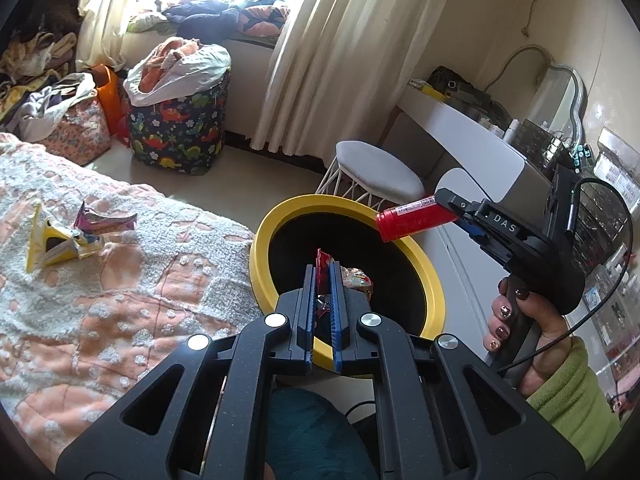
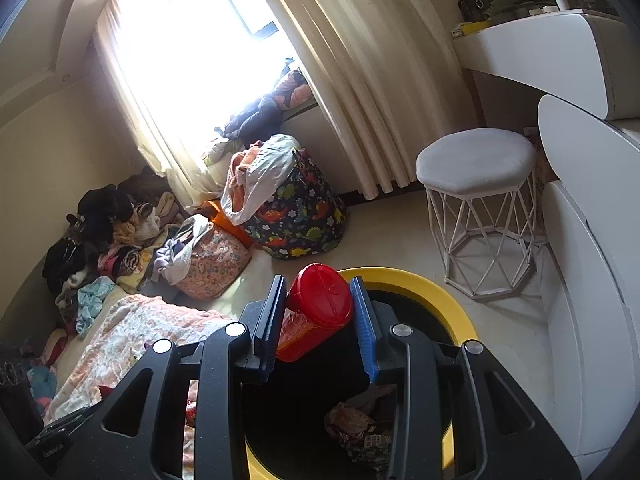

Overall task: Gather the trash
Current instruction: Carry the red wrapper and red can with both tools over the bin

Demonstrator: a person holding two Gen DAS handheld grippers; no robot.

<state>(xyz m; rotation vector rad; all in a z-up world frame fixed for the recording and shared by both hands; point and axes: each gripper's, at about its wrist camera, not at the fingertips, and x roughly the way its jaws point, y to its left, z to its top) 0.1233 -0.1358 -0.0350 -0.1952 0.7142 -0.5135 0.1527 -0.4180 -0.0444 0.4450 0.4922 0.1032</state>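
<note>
A trash bin with a yellow rim [image 1: 420,256] and black inside stands beside the bed; its rim also shows in the right wrist view [image 2: 448,292]. My left gripper [image 1: 323,268] is shut on a red snack wrapper [image 1: 323,260] above the bin's near side. My right gripper [image 2: 320,284] is shut on a red cylindrical canister [image 2: 320,308] and holds it over the bin's rim; the canister [image 1: 416,222] also shows in the left wrist view. Crumpled wrappers [image 2: 360,428] lie inside the bin. A yellow wrapper [image 1: 52,244] and a purple wrapper [image 1: 106,222] lie on the bed.
The bed has a peach and white quilt [image 1: 120,288]. A white stool [image 2: 478,168] and a white dressing table [image 1: 472,136] stand to the right. A dinosaur-print basket [image 1: 178,128] and bags of clothes [image 1: 72,120] sit by the curtains.
</note>
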